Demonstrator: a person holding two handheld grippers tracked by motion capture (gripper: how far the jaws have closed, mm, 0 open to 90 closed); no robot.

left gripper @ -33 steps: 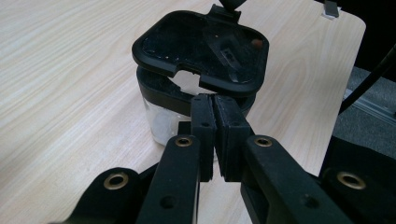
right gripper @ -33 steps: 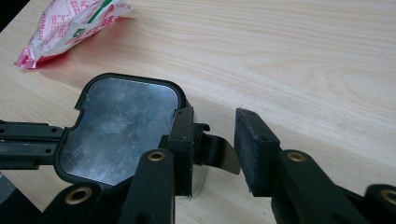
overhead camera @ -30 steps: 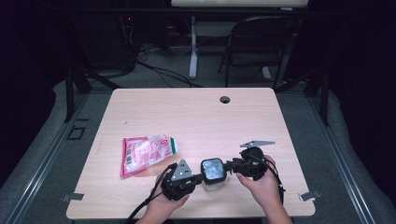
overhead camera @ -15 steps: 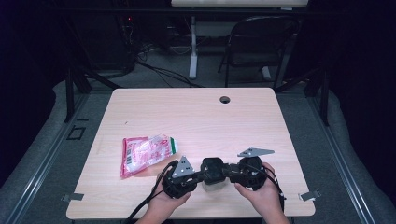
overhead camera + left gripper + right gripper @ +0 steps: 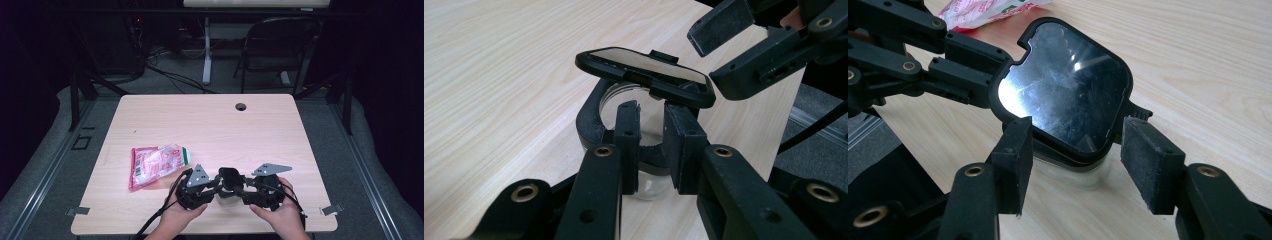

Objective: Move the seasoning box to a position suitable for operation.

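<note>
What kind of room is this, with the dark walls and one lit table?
Probably a lab or recording studio, not a home. A bare wooden table stands alone on grey carpet, cables run across the floor behind it, and a folding chair sits in the dark. A person works handheld tongs on a small lidded jar.

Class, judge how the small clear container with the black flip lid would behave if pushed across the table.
The container looks rigid, probably light clear plastic, so it should slide rather than flex. Its raised lid sits high, so a push there may tip it.
</note>
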